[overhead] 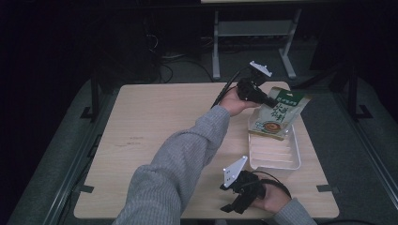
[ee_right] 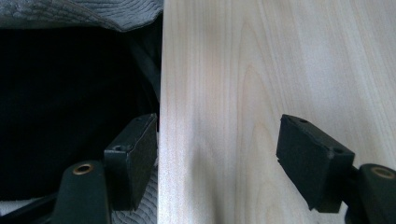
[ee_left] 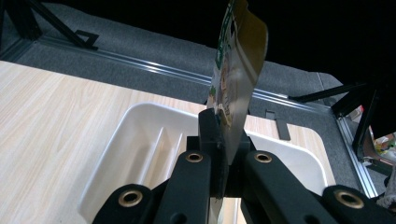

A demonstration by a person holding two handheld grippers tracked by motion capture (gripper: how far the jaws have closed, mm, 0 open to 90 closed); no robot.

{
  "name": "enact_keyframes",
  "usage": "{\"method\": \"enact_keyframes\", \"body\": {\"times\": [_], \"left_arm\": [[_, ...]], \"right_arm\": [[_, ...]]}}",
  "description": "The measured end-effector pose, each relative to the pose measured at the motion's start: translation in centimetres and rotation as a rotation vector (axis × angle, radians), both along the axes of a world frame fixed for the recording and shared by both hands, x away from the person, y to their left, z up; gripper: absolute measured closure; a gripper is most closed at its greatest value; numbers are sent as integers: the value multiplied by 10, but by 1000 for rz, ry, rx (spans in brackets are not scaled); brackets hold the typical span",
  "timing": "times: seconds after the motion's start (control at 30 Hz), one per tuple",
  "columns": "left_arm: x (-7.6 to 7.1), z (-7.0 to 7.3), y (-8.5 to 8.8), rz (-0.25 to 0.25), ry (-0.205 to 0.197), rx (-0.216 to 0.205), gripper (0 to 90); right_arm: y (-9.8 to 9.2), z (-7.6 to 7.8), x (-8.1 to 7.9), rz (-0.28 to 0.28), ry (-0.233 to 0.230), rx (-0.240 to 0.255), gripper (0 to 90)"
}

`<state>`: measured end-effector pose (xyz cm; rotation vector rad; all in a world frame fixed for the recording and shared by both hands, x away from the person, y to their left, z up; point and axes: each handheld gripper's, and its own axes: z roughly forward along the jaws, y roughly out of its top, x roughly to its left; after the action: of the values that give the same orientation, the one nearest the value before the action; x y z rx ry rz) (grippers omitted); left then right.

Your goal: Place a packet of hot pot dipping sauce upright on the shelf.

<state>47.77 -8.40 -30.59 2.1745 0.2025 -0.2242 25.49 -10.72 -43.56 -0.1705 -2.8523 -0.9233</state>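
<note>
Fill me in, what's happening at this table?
A person works two handheld grippers at a wooden table. The left gripper has its fingers shut on a green and tan food pouch, holding it over the far end of a white ridged tray; in the left gripper view the pouch stands edge-on between the fingers. The right gripper rests at the table's near edge, fingers apart and holding nothing.

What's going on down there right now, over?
Left gripper clamped on food pouch, held above white tray. Right gripper open, nothing between its jaws, at table near edge. Nothing in the way.
</note>
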Motion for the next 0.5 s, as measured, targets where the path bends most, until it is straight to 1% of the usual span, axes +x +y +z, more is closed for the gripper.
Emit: {"method": "enact_keyframes", "body": {"times": [0.07, 0.13, 0.23, 0.33, 0.4, 0.5], "left_arm": [[1, 0, 0, -1, 3, -6, 898], [1, 3, 0, -1, -4, -13, 898], [1, 4, 0, 4, -17, -10, 898], [4, 3, 1, 17, -6, -17, 898], [3, -1, -3, 7, -7, 3, 898], [1, -3, -6, 1, -13, 8, 898]], "right_arm": [[0, 0, 0, -1, 0, -2, 284], [-1, 0, 1, -3, 2, -1, 284], [-1, 0, 1, -2, 2, 0, 284], [-1, -1, 1, -1, 5, -2, 284], [0, -1, 1, 2, 5, -5, 283], [0, -1, 1, 2, 7, -4, 283]]}}
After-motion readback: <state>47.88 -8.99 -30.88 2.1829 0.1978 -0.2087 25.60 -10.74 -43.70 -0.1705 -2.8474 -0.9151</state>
